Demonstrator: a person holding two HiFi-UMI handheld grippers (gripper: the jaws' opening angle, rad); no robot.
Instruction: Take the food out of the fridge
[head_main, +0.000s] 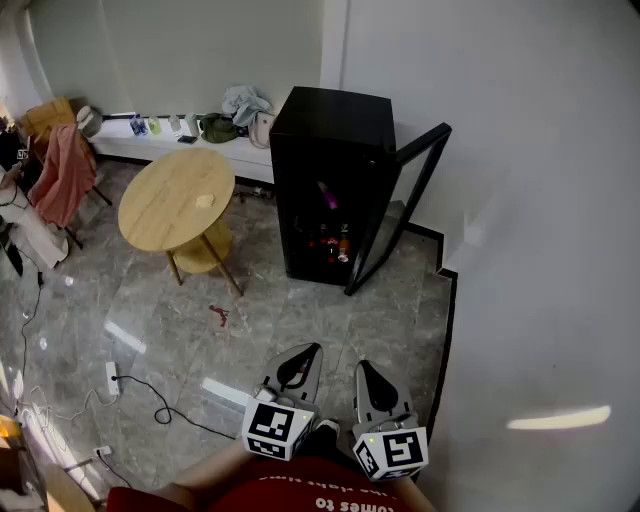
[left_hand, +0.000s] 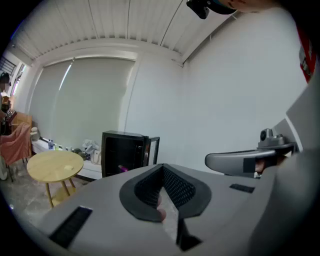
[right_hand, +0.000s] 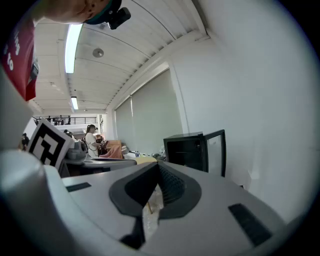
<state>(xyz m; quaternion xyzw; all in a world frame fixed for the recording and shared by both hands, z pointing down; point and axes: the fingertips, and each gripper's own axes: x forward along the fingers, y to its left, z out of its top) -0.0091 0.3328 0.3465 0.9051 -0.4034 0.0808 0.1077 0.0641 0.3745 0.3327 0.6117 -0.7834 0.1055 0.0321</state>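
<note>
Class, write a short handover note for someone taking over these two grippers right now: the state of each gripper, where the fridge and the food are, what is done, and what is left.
Left gripper: shut, empty, held low in front of the person.
Right gripper: shut, empty, beside it.
Black fridge: across the floor by the wall, with its glass door open.
Food: a pink item on an upper shelf and red and orange items lower down, all inside.
Done: door open.
Left: walk up, open a gripper and take the food out.
</note>
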